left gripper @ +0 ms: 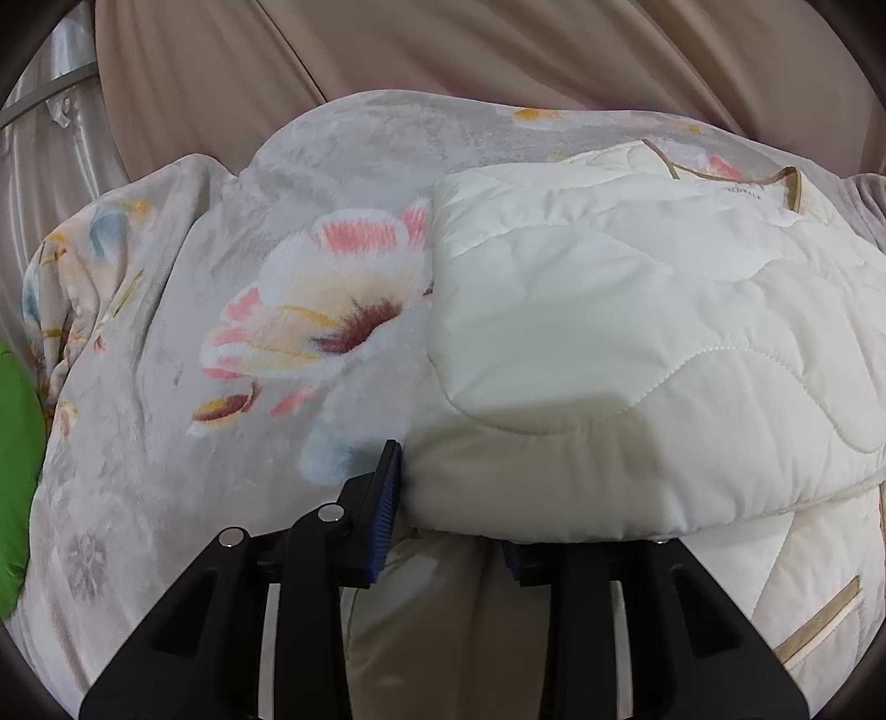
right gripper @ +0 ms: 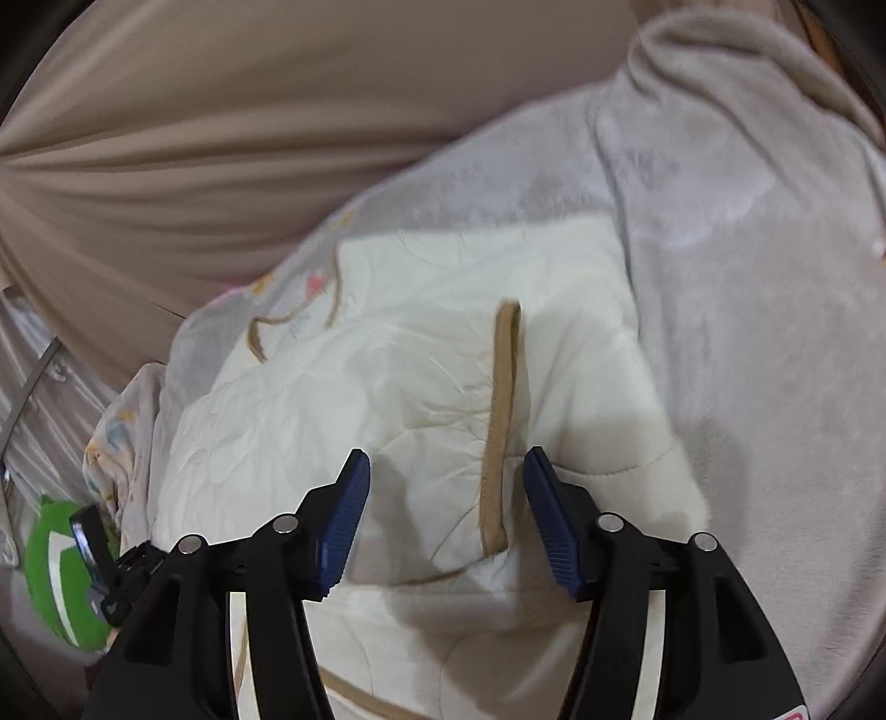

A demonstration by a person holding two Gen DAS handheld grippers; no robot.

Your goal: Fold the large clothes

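Note:
A cream quilted garment with tan trim (left gripper: 637, 332) lies folded on a grey floral blanket (left gripper: 166, 343). My left gripper (left gripper: 448, 509) is at its near left corner; the folded edge lies between and over the fingers, hiding the right one, and the jaws stand apart. In the right wrist view the same garment (right gripper: 387, 387) lies under my right gripper (right gripper: 446, 487), which is open, its blue pads (right gripper: 346, 531) either side of a tan trim strip (right gripper: 498, 421). The left gripper also shows at the lower left in the right wrist view (right gripper: 94, 554).
A beige curtain (left gripper: 443, 50) hangs behind the bed. A green object (left gripper: 14, 471) sits at the far left edge, also seen in the right wrist view (right gripper: 55, 570). The grey blanket (right gripper: 775, 332) spreads to the right of the garment.

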